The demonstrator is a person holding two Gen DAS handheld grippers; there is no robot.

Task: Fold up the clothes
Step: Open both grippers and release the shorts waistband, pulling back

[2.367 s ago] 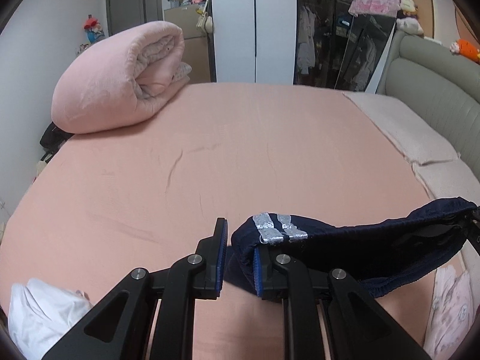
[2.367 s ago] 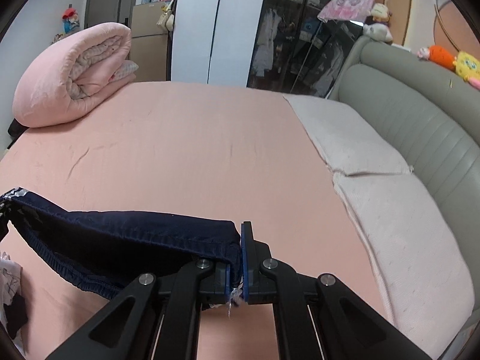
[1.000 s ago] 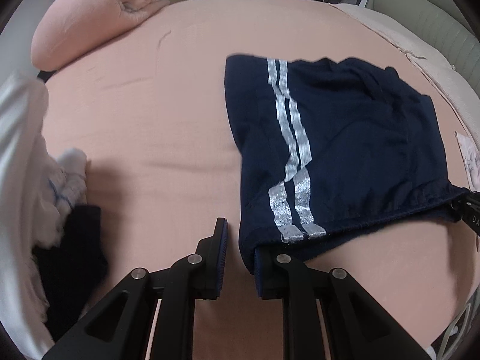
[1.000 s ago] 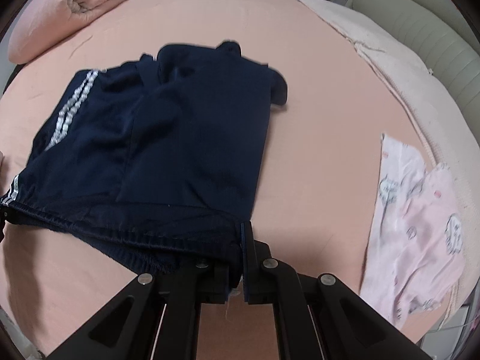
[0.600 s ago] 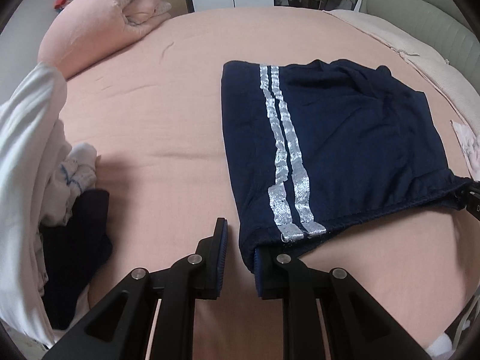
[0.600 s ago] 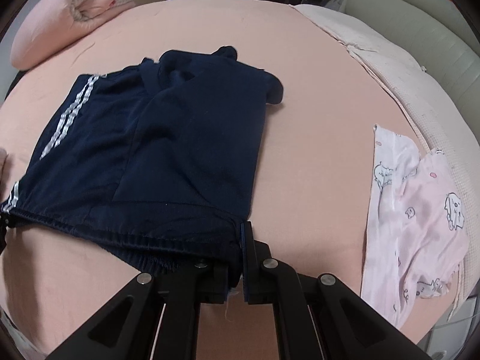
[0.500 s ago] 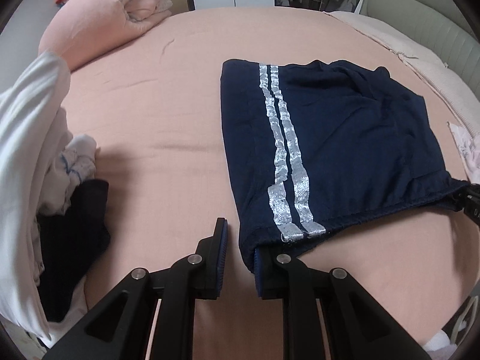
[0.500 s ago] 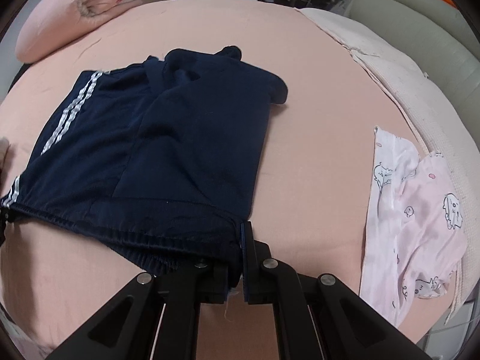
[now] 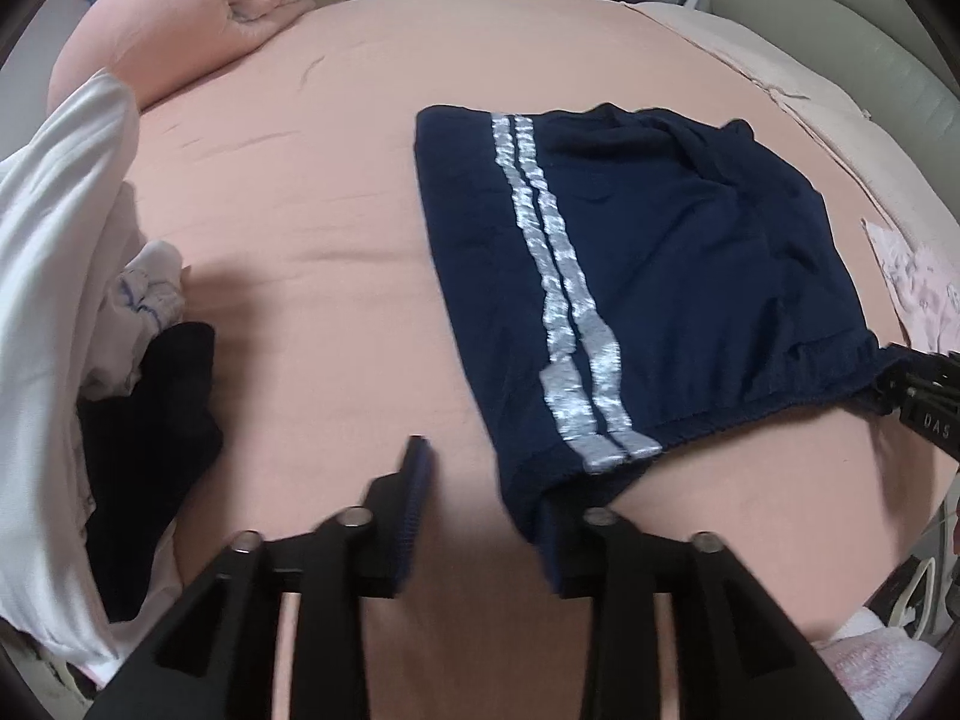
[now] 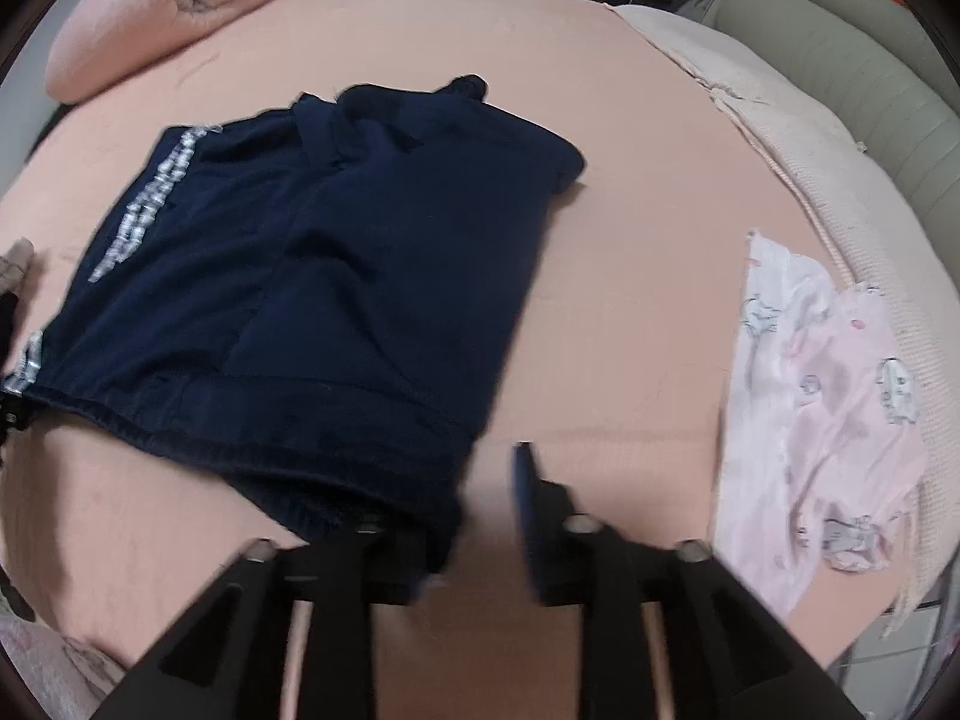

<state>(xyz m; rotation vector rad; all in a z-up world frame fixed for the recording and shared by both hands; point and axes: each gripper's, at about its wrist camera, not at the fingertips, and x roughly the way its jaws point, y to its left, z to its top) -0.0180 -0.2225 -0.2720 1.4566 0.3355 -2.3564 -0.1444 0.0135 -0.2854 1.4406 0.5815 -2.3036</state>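
Navy shorts (image 9: 648, 276) with two silver side stripes lie spread flat on the pink bed sheet (image 9: 312, 228), waistband toward me. My left gripper (image 9: 480, 480) is open at the waistband's left corner; the cloth drapes over its right finger. In the right wrist view the shorts (image 10: 336, 276) lie flat too. My right gripper (image 10: 486, 480) is open at the waistband's right corner, and the cloth covers its left finger. The right gripper's tip also shows in the left wrist view (image 9: 918, 402).
A pile of white and dark clothes (image 9: 72, 312) lies at the left. A rolled pink quilt (image 9: 180, 30) sits at the far left. A pale pink printed garment (image 10: 822, 396) lies at the right, beside the pillows (image 10: 798, 96) and grey headboard (image 10: 852, 42).
Both grippers have opened and let go of the waistband corners. The shorts, earlier held up and then laid down, now rest flat on the bed.
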